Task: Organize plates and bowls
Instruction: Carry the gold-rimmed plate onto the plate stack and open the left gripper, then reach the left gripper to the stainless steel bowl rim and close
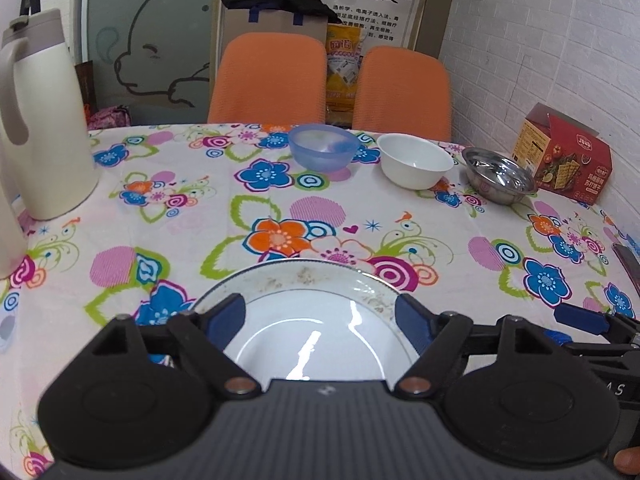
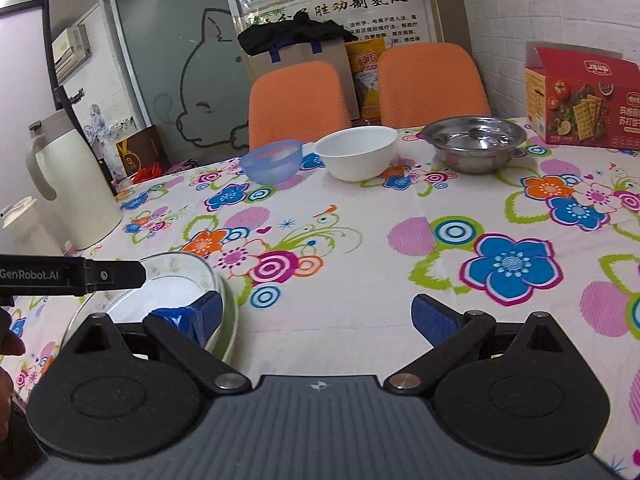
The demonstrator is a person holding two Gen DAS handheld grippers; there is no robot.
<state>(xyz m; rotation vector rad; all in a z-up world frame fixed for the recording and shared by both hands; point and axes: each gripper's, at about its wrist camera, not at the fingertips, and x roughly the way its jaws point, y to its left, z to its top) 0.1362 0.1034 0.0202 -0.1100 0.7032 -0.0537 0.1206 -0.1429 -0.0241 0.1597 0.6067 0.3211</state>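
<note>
Two tools are hovering over the plate (image 1: 316,320), the landmark for everything else. Nearest, the left tool (image 1: 320,316) is spread wide above the plate, gripping nothing, its pads (image 1: 226,316) sitting over the left and right rim. The right tool (image 2: 316,312) is likewise released and empty, poised just right of the plate, with its left pad (image 2: 208,312) overlapping the plate's edge in the right wrist view; whether it is touching, I cannot tell. The plate is lying flat on the counter (image 1: 400,216). Well beyond it, three bowls are standing in a row: blue (image 1: 322,147), white (image 1: 414,160), steel (image 1: 498,174). Likely the plate is being picked up; lowering one pad under the rim and pinching squarely would be steadier than grabbing across the slick glazed centre.
</note>
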